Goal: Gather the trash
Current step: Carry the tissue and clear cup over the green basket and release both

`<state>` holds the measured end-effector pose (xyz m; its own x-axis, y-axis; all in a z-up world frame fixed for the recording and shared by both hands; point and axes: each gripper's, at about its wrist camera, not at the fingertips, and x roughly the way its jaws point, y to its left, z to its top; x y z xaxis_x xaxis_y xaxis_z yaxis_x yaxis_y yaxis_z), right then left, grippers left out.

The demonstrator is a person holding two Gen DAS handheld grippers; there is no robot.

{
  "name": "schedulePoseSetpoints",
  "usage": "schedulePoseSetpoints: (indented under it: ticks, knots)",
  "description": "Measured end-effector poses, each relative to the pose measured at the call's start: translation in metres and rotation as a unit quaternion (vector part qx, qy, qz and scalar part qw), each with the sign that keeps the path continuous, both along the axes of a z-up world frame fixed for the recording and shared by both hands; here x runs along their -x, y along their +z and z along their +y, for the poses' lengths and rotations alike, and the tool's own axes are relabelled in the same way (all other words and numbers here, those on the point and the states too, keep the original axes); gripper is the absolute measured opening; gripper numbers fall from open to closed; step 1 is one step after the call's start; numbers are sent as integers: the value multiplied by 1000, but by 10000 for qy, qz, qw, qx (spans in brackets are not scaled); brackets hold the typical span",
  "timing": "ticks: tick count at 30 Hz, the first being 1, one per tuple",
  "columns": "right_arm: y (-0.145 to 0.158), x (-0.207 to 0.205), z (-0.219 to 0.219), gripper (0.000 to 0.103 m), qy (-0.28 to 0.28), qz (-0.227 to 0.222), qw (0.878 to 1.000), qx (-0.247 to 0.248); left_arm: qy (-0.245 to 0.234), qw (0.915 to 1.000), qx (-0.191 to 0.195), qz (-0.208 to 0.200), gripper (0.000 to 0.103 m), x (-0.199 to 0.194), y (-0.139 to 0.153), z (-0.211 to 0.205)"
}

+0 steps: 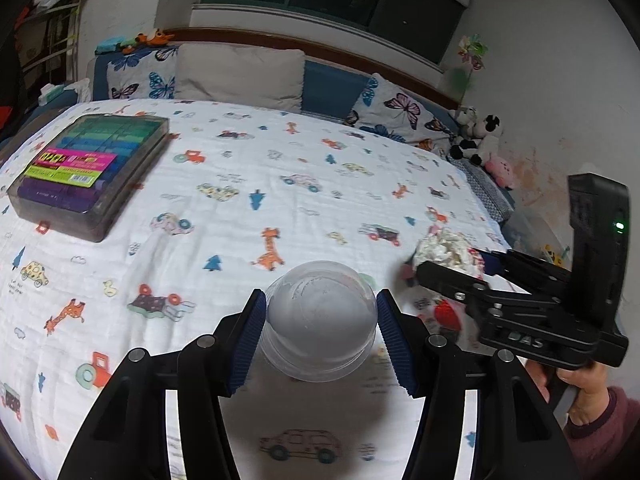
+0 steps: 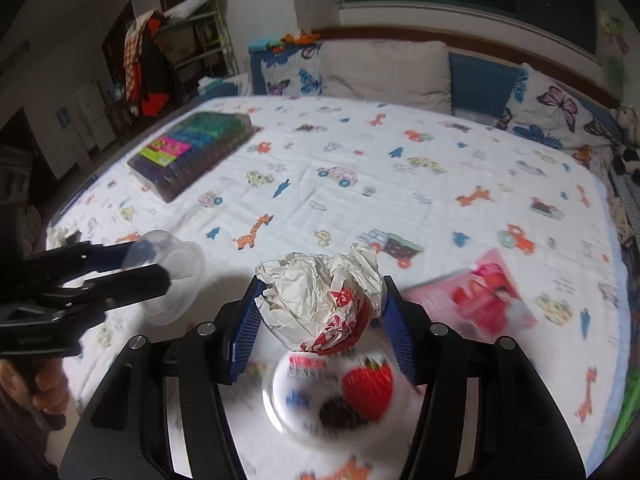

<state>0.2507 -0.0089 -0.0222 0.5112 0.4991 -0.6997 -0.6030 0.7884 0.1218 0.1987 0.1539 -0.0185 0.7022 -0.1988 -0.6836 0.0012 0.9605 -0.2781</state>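
Note:
My left gripper (image 1: pixel 320 298) is shut on a clear plastic cup (image 1: pixel 320 328), its blue pads pressing on both sides, held above the printed bedsheet (image 1: pixel 280 184). From the right wrist the same cup (image 2: pixel 176 276) shows at the left in that left gripper (image 2: pixel 152 260). My right gripper (image 2: pixel 323 282) is shut on a crumpled white paper wrapper with red print (image 2: pixel 320 300), lifted off the bed. In the left wrist view this wrapper (image 1: pixel 442 246) sits in the right gripper (image 1: pixel 460 266) at the right. A round strawberry-printed lid (image 2: pixel 332 392) lies blurred under the wrapper.
A pink packet (image 2: pixel 480 300) lies on the sheet right of the right gripper. A box of coloured markers (image 1: pixel 88 172) rests at the bed's far left. Pillows (image 1: pixel 240 76) line the headboard, and plush toys (image 1: pixel 476 140) sit in the far right corner. A person's hand (image 1: pixel 580 384) holds the right gripper.

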Motion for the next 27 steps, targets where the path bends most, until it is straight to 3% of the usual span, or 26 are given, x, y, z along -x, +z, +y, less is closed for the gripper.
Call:
schedulePoseSetpoints:
  ticks: [6, 14, 27]
  knots:
    - [14, 24, -50, 58, -345, -77, 9992, -191, -310, 9995, -10, -98, 55, 2, 11, -37]
    - [20, 48, -153, 58, -1295, -135, 9911, -293, -934, 9955, -43, -163, 55, -3, 24, -107]
    - [7, 73, -336, 61, -3027, -162, 9528, 137, -1952, 9808, -13, -46, 55, -27, 31, -235]
